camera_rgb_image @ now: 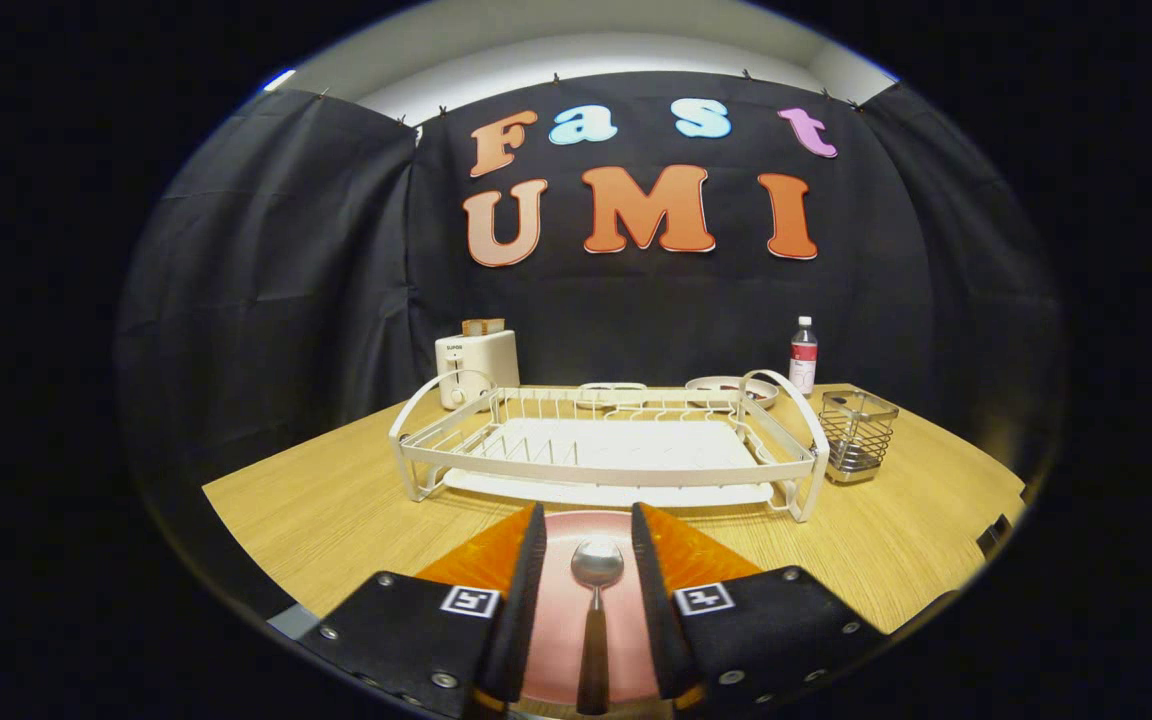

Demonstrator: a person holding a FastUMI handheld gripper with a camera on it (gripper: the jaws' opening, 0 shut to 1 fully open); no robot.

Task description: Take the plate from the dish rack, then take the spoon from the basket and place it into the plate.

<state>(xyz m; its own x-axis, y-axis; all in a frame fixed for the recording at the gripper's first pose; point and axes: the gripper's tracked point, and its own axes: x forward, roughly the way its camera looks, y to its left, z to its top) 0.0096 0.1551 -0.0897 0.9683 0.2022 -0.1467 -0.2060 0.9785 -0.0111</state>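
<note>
Round pink plate (576,610) lies flat on the light wood-grain table (336,510), just in front of the white wire dish rack (606,445). A shiny metal spoon with a dark handle (596,600) rests in it, bowl up, pointing at the rack. My gripper (586,540) sits over the plate, fingers parted moderately, one either side of the spoon with a gap on both sides, gripping nothing. Square silver wire basket (856,432) stands just right of the rack. Behind the rack: a white boxy toaster (476,365) and a clear red-labelled bottle (803,355).
</note>
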